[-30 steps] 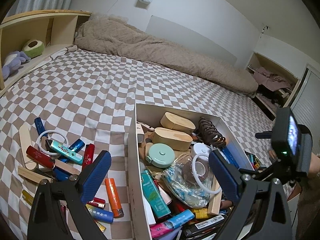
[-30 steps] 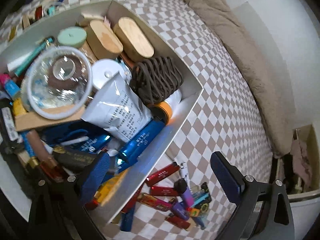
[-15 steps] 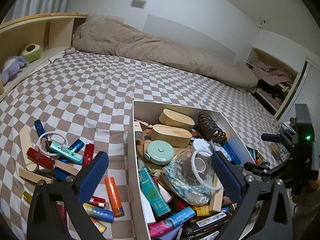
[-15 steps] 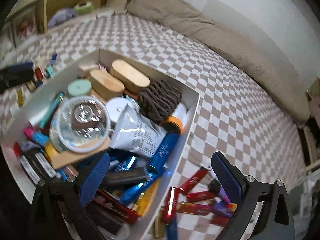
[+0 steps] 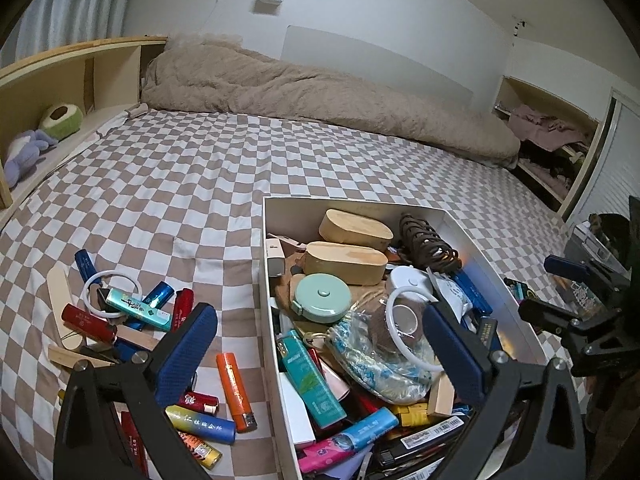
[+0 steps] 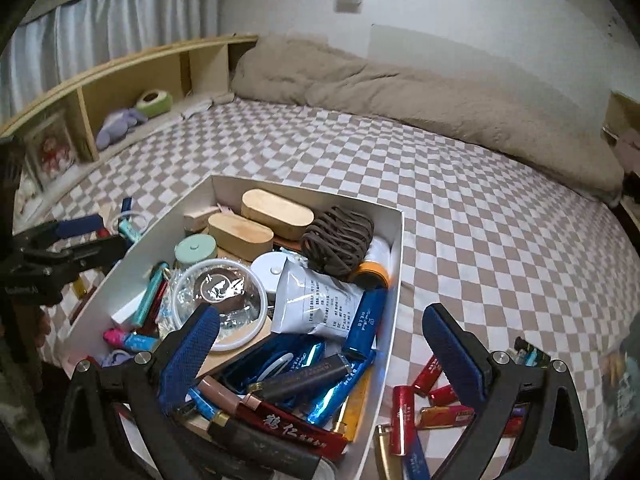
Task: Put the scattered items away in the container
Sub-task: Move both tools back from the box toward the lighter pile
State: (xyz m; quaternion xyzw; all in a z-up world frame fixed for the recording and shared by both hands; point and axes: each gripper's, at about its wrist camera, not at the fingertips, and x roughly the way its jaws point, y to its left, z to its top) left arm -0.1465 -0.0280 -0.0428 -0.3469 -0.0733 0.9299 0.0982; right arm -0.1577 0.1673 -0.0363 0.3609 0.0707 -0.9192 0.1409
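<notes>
left gripper [image 5: 320, 344]: jaws wide, empty, lifted back | right gripper [image 6: 320, 340]: jaws wide, empty, swung up level over box [image 6: 394, 248] | box on bed, crammed | lighters [image 5: 236, 390] left, red lighters [image 6: 428, 404] right still loose | next: grab

White box [image 5: 267, 320]: matt card walls, smooth. Two oval cases [image 5: 346, 262] inside it: bare wood, matt grain. Round mint tin [image 5: 322, 295]: smooth plastic, satin. Clear bag [image 5: 380, 354]: crinkled glossy film. White pouch [image 6: 316, 306]: glossy printed foil/plastic. Blue packs [image 6: 340, 394]: metallic, shiny wrap. Orange lighter [image 5: 236, 392]: glossy plastic with a metal cap. Bed sheet [image 5: 192, 184]: checked cloth, matt. Blanket [image 5: 320, 96]: fuzzy fleece. Claw pads [image 5: 186, 354]: blue textured rubber on black matt plastic arms.
</notes>
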